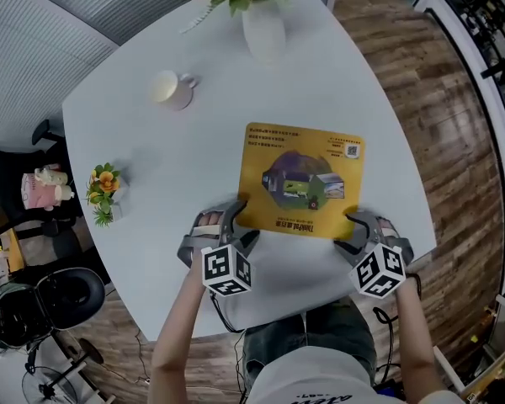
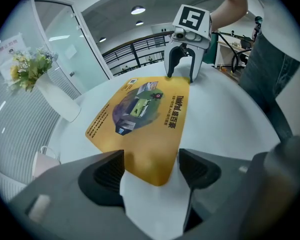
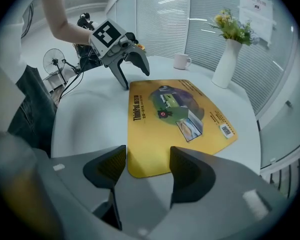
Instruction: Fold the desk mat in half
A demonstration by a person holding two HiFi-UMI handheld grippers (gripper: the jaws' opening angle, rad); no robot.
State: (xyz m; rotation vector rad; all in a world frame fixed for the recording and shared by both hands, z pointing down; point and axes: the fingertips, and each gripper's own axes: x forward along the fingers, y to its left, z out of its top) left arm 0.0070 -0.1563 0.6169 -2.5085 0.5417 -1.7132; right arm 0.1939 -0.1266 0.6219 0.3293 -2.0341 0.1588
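Desk mat, yellow, rectangular and thin, with a printed picture (image 1: 301, 179), lies flat on the white round bench (image 1: 151, 141), a little right of the centre of the head view. Its lower edge is close to the bench rim at the bottom.

The left gripper (image 1: 236, 224) stands at the mat's lower left corner and the right gripper (image 1: 358, 230) at its lower right corner. In each gripper view the jaws are apart, with a corner of the mat lying between them. Neither pair presses on it yet.

I judge the mat to be light, soft and easy to bend. It lies very flat, so its edge may be difficult to catch, and its underside may cling to the bench. The two lower corners seem the best places to hold it, and lifting both together should keep the fold straight.
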